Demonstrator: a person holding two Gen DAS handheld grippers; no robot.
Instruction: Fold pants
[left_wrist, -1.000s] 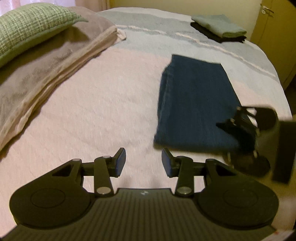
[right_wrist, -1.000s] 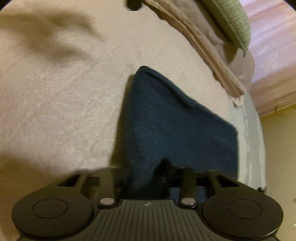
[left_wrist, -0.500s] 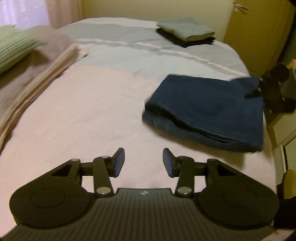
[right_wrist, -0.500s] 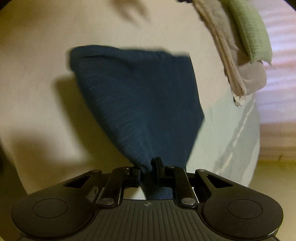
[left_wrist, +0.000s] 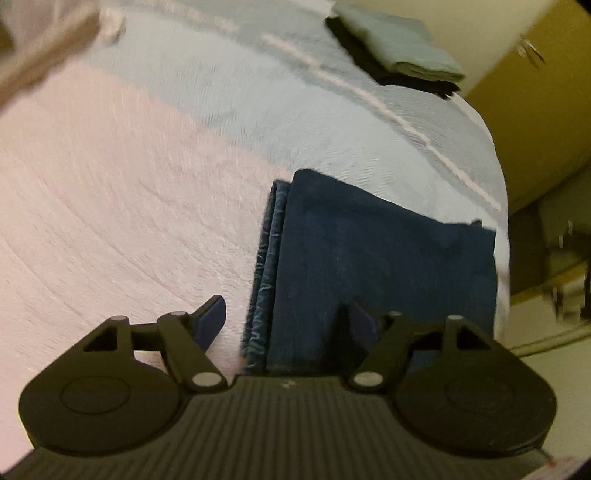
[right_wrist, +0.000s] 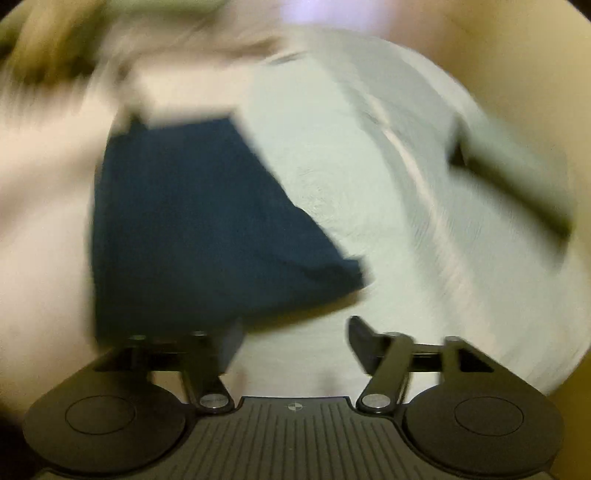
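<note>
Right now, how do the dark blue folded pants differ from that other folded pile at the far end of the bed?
The blue pants lie close by, a single dark garment with its layered edge showing. The far pile sits near the bed's far corner and is two pieces: a pale grey-green one on top of a black one. The pants rest where the pink part of the bedspread meets the pale blue; the pile lies on the pale blue alone. Both are folded flat.
</note>
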